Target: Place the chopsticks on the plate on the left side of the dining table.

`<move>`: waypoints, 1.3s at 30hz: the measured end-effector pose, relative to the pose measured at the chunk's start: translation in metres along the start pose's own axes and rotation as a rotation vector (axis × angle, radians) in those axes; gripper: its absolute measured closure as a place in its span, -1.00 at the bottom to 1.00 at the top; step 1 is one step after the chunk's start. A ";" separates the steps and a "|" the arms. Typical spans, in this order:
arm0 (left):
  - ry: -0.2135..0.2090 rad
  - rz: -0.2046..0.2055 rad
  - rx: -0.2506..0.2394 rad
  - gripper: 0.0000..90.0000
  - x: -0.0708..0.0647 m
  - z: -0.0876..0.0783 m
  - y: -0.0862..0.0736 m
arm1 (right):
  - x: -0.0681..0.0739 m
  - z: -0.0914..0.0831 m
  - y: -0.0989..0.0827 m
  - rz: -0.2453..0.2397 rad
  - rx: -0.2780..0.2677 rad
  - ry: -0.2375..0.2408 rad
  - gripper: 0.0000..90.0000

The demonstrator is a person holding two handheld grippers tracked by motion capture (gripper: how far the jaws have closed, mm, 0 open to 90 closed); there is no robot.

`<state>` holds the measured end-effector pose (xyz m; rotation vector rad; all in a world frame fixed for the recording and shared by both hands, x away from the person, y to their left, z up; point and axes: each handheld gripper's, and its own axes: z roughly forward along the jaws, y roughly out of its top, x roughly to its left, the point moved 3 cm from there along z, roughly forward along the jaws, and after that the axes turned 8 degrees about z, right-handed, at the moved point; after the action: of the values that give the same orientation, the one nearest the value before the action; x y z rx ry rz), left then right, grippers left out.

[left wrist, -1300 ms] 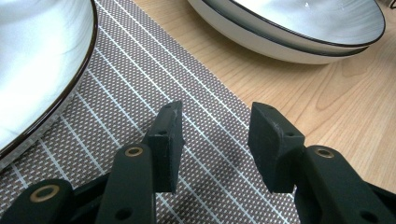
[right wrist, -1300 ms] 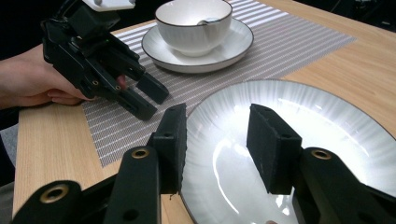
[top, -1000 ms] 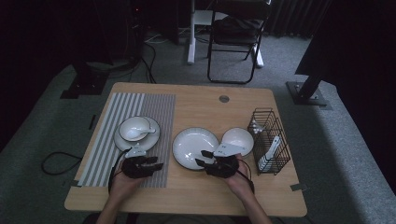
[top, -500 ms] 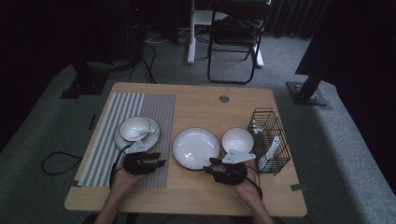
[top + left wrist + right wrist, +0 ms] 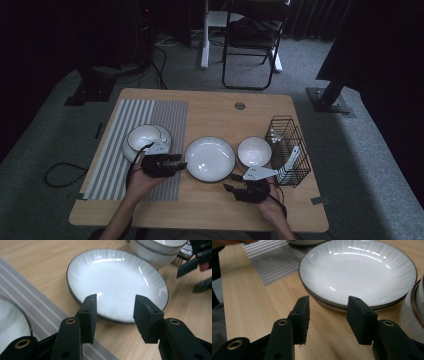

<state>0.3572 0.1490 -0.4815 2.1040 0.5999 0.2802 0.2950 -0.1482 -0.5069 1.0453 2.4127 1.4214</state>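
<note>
A person at a wooden table holds two grippers beside a white plate at the table's centre. The left gripper, jaws wide and empty, hovers at the plate's near-left rim, almost over its edge and the nearer of the two. The right gripper, also wide and empty, sits back toward the front edge, with the plate ahead of it and apart. A small bowl stands just right of the plate, a wire rack beyond it. A second bowl rests on the striped mat at left. The plate is round, so either rim offers a grip.
</note>
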 end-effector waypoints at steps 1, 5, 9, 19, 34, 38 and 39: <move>0.000 0.000 0.000 0.23 0.000 0.000 0.000 | 0.000 0.000 0.000 0.000 0.000 0.000 0.17; -0.005 0.025 -0.004 0.23 0.003 0.005 0.013 | 0.000 0.001 -0.008 -0.001 0.017 -0.007 0.17; -0.016 0.049 -0.012 0.23 0.005 0.011 0.025 | -0.001 0.002 -0.011 -0.002 0.030 -0.016 0.17; -0.055 0.090 -0.015 0.23 0.005 0.026 0.046 | -0.002 0.004 -0.016 -0.008 0.042 -0.048 0.15; -0.094 0.160 -0.013 0.23 0.002 0.054 0.082 | -0.010 0.008 -0.024 -0.008 0.063 -0.092 0.10; -0.104 0.181 -0.008 0.24 0.002 0.061 0.091 | -0.010 0.010 -0.025 -0.012 0.078 -0.103 0.08; -0.105 0.185 -0.008 0.24 0.002 0.062 0.093 | -0.010 0.011 -0.025 -0.012 0.081 -0.106 0.07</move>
<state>0.4129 0.0617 -0.4403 2.1548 0.3427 0.2728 0.2951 -0.1551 -0.5354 1.0923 2.4145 1.2411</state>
